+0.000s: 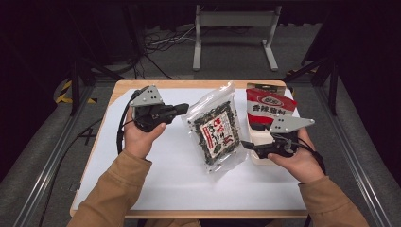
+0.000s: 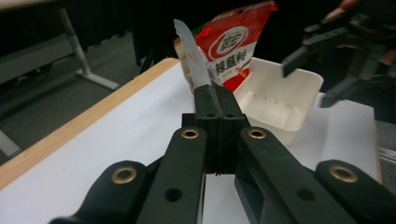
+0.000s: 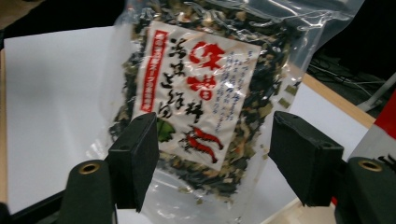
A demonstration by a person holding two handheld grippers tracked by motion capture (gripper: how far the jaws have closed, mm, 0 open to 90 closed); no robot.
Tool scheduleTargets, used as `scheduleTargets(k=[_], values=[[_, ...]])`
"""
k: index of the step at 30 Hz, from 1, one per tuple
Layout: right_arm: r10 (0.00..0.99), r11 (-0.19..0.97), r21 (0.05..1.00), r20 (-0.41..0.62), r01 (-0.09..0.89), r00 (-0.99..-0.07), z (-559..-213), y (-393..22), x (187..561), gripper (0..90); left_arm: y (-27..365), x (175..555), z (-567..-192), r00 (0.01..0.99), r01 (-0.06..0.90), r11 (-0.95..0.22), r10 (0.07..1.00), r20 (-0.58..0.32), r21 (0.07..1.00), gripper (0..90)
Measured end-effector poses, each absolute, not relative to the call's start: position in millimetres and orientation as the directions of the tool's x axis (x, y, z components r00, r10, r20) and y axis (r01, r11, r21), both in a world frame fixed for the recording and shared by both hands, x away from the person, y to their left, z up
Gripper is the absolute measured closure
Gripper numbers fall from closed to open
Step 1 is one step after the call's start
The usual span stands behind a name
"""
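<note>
A clear bag of dried seaweed (image 1: 217, 130) with a white and red label hangs tilted over the middle of the table. My left gripper (image 1: 183, 109) is shut on the bag's left edge, and in the left gripper view a thin strip of the bag's edge (image 2: 194, 60) sticks up from between the closed jaws (image 2: 215, 95). At the bag's right side my right gripper (image 1: 246, 144) stands open. In the right gripper view its jaws (image 3: 215, 121) are spread wide, with the seaweed bag (image 3: 205, 84) just beyond them and untouched.
A red snack bag (image 1: 269, 109) leans in a white tray (image 1: 261, 160) at the right, directly behind my right gripper. A white sheet (image 1: 156, 161) covers the wooden table. Metal frame legs and cables stand on the floor beyond the far edge.
</note>
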State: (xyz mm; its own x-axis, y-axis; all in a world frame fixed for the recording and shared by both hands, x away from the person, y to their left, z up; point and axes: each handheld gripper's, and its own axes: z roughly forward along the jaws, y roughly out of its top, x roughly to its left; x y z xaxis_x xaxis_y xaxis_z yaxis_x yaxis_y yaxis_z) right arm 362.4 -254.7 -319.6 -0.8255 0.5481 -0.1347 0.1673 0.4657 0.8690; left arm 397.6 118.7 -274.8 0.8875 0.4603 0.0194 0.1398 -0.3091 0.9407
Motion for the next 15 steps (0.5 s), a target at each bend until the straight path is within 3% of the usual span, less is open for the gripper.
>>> scheduleTargets(k=[15], values=[[0.539, 0.450, 0.880, -0.131, 0.153, -0.832, -306, -248, 402, 23.9, 112, 361, -256, 0.911, 0.017, -0.327, 0.394, 0.120, 0.945, 90.0]])
